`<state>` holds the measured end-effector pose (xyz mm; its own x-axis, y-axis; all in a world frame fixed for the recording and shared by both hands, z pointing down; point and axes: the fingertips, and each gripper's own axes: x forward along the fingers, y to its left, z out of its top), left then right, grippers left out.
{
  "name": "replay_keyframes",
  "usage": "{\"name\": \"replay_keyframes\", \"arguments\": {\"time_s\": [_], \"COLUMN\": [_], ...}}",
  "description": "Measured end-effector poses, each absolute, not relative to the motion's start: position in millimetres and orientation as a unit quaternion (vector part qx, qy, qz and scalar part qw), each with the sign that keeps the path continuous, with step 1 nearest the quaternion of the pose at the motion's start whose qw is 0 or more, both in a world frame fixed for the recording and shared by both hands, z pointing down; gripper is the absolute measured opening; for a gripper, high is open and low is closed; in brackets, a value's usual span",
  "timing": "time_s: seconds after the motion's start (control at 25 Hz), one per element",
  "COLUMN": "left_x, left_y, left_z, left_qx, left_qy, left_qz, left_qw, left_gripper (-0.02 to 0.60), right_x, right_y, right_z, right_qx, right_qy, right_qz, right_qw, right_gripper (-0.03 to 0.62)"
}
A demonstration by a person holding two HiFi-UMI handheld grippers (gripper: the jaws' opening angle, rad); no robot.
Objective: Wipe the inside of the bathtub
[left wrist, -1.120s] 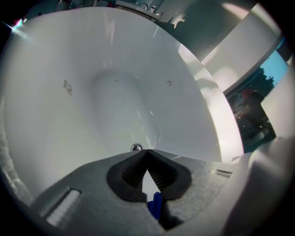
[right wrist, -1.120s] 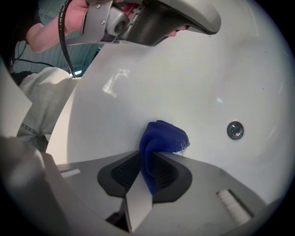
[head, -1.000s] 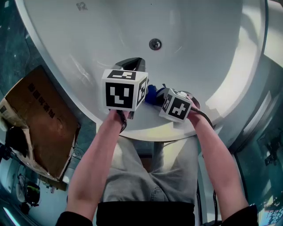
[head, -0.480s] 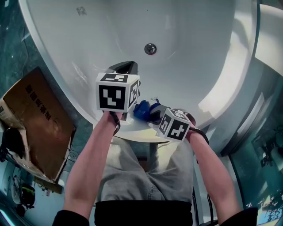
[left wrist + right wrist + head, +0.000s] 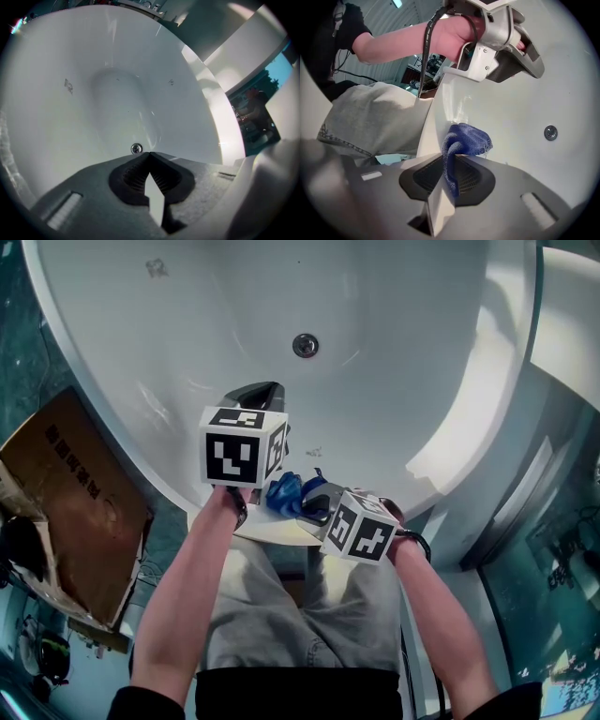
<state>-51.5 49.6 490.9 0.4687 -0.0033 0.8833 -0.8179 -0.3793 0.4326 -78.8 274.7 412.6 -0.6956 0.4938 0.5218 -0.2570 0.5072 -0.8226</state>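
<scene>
A white bathtub (image 5: 394,324) fills the head view, with its round metal drain (image 5: 305,345) near the middle. A blue cloth (image 5: 284,491) sits at the tub's near rim; my right gripper (image 5: 312,504) is shut on it, and in the right gripper view the blue cloth (image 5: 464,143) bunches out past the jaws. My left gripper (image 5: 255,396) is shut and empty, held over the near wall of the tub. In the left gripper view the closed jaw tips (image 5: 149,154) point down the basin toward the drain (image 5: 136,148).
A brown cardboard box (image 5: 70,498) lies on the floor to the left of the tub. A pale ledge (image 5: 572,310) stands at the right. The person's legs in grey trousers (image 5: 300,615) press against the near rim.
Both grippers have drawn back toward the near rim. The right gripper has carried the blue cloth down and left, up the tub wall. The drain now sits farther from the grippers.
</scene>
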Motion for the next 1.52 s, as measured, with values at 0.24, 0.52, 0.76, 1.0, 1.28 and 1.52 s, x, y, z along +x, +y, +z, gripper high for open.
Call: {"name": "replay_keyframes", "arguments": {"time_s": [0.24, 0.52, 0.76, 1.0, 1.28, 1.52], "left_x": [-57.4, -68.0, -57.8, -45.2, -48.9, -52.5], "left_y": [43.2, 42.7, 45.1, 52.4, 47.9, 54.1], "left_z": [502.2, 513.3, 539.2, 558.9, 564.6, 575.4], "left_qx": [0.698, 0.684, 0.691, 0.685, 0.693, 0.694], "left_qy": [-0.31, -0.314, -0.3, -0.303, -0.278, -0.273], "left_qz": [0.419, 0.423, 0.415, 0.393, 0.397, 0.388], "left_qw": [0.491, 0.504, 0.51, 0.533, 0.534, 0.541], "left_gripper": [0.005, 0.005, 0.005, 0.005, 0.005, 0.005], "right_x": [-67.2, -5.7, 49.9, 67.9, 67.8, 52.5], "right_y": [239.9, 146.9, 101.7, 87.8, 82.8, 101.7], "right_z": [416.2, 459.7, 536.8, 597.1, 668.8, 701.9], "right_qx": [-0.029, 0.106, 0.161, 0.188, 0.17, 0.126], "right_qy": [-0.808, -0.797, -0.775, -0.759, -0.724, -0.715], "right_qz": [0.465, 0.467, 0.438, 0.416, 0.423, 0.415], "right_qw": [0.361, 0.368, 0.426, 0.465, 0.518, 0.548], "right_gripper": [0.078, 0.078, 0.078, 0.078, 0.078, 0.078]}}
